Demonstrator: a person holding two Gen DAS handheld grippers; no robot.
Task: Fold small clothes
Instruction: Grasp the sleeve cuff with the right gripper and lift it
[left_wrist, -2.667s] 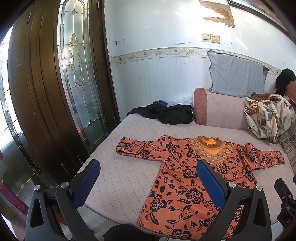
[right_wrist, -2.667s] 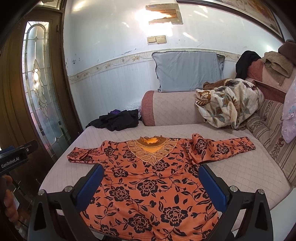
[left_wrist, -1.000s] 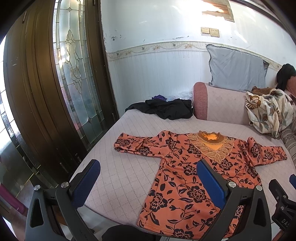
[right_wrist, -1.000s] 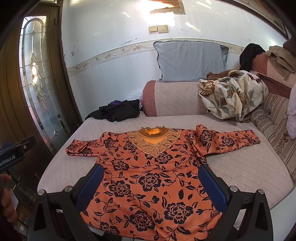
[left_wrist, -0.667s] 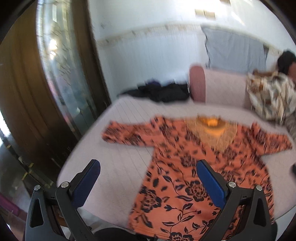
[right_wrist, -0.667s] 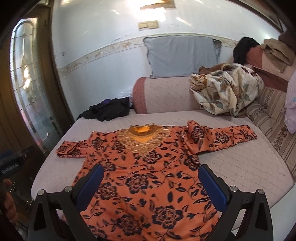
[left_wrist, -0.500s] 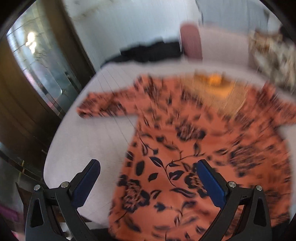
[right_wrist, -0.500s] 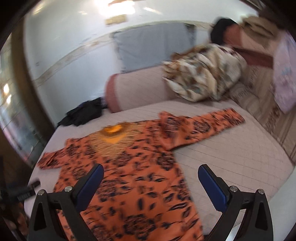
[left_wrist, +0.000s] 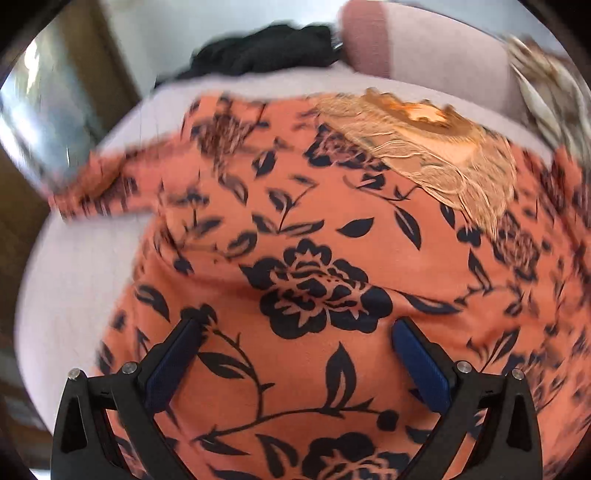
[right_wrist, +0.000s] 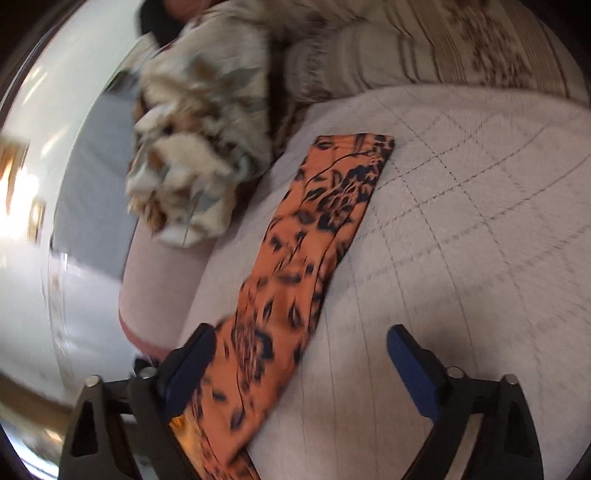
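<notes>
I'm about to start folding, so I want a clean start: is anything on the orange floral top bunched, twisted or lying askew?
Nothing stands out. The orange floral top lies spread face up, and its sleeve stretches flat and straight across the quilted cover. Both frames are motion-blurred, so small wrinkles can't be ruled out.

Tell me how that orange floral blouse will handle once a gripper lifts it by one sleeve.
The orange floral blouse will probably go limp: it lies flat and follows the quilted sofa cover under it. The sleeve looks thin, so the body would likely trail and drag. The lace neckline may snag; both the left gripper and right gripper are open.
</notes>
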